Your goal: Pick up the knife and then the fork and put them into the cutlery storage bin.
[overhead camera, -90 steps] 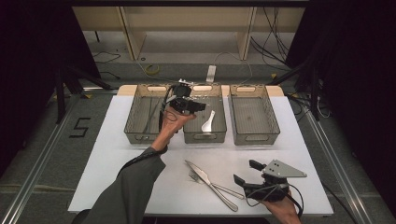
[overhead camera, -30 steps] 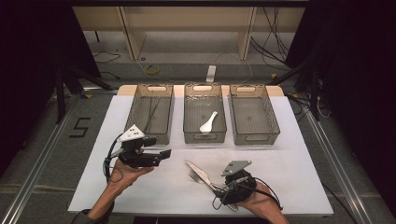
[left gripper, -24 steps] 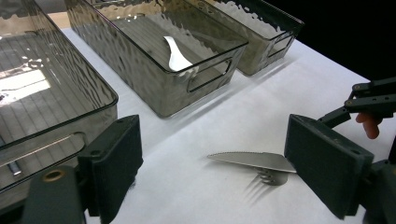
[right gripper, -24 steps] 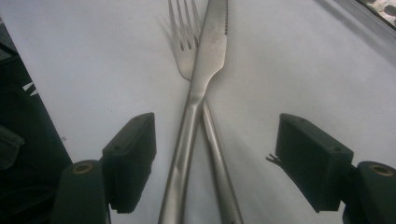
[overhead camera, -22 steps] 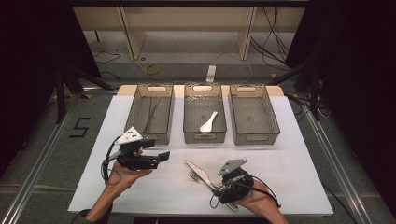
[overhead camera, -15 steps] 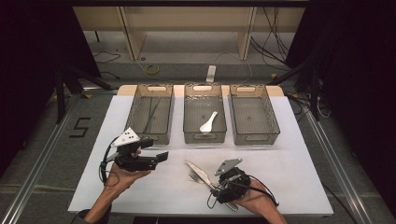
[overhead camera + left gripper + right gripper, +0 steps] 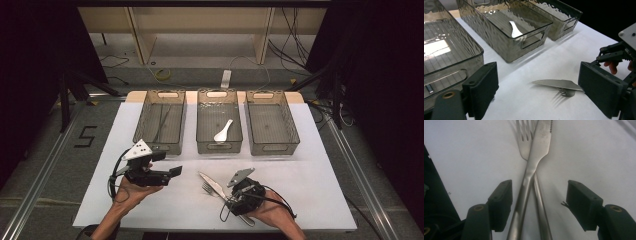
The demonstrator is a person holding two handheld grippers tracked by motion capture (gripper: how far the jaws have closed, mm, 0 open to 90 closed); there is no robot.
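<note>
Right gripper (image 7: 536, 205), jaws wide, straddles my crossed knife (image 7: 534, 162) and fork (image 7: 522, 142) on the white worktop (image 7: 320, 180); dark room surrounds.

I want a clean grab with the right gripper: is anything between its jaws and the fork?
Yes. The knife lies crossed on top of the fork, and both handles run between the open jaws of the right gripper. Closing now would likely catch the knife too. Nothing else sits between them on the table.
</note>
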